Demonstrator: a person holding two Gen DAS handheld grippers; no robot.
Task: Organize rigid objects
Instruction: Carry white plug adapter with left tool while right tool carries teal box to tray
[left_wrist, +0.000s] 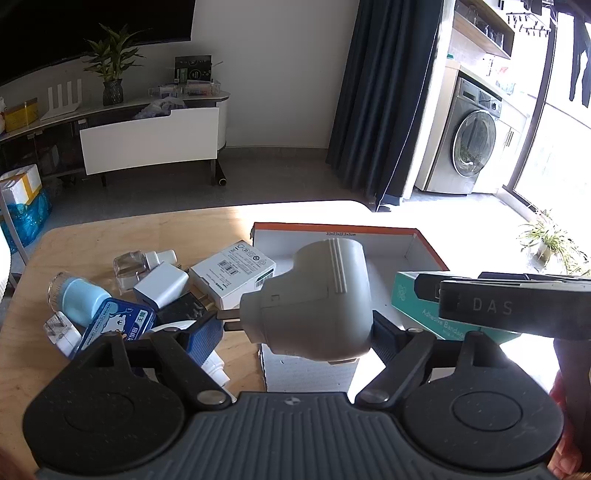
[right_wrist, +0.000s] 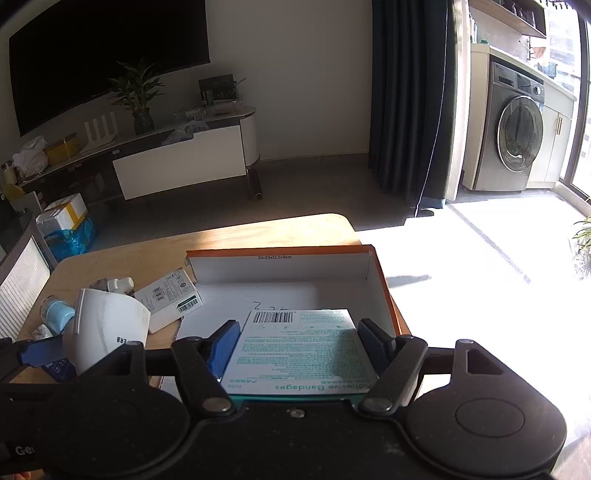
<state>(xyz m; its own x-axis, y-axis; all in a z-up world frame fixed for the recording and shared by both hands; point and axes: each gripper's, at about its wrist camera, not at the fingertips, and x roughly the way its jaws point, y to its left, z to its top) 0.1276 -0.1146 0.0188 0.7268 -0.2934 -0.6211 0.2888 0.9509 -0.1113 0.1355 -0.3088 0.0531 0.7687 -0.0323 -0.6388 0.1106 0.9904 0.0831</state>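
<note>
Grey plug adapter (left_wrist: 314, 299) is clamped by the left gripper (left_wrist: 299, 328) at frame centre — teal bandage box (right_wrist: 299, 354) is gripped by the right gripper (right_wrist: 301, 347), low over the cardboard box (right_wrist: 280, 271).

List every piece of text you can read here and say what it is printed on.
"Adhesive Bandages": teal bandage box.
"33x23x12.5x5cm": inner wall of the orange-edged cardboard box.
"DAS": right gripper body.
Fine print on the white carton and the blue tin: too small to read.
</note>
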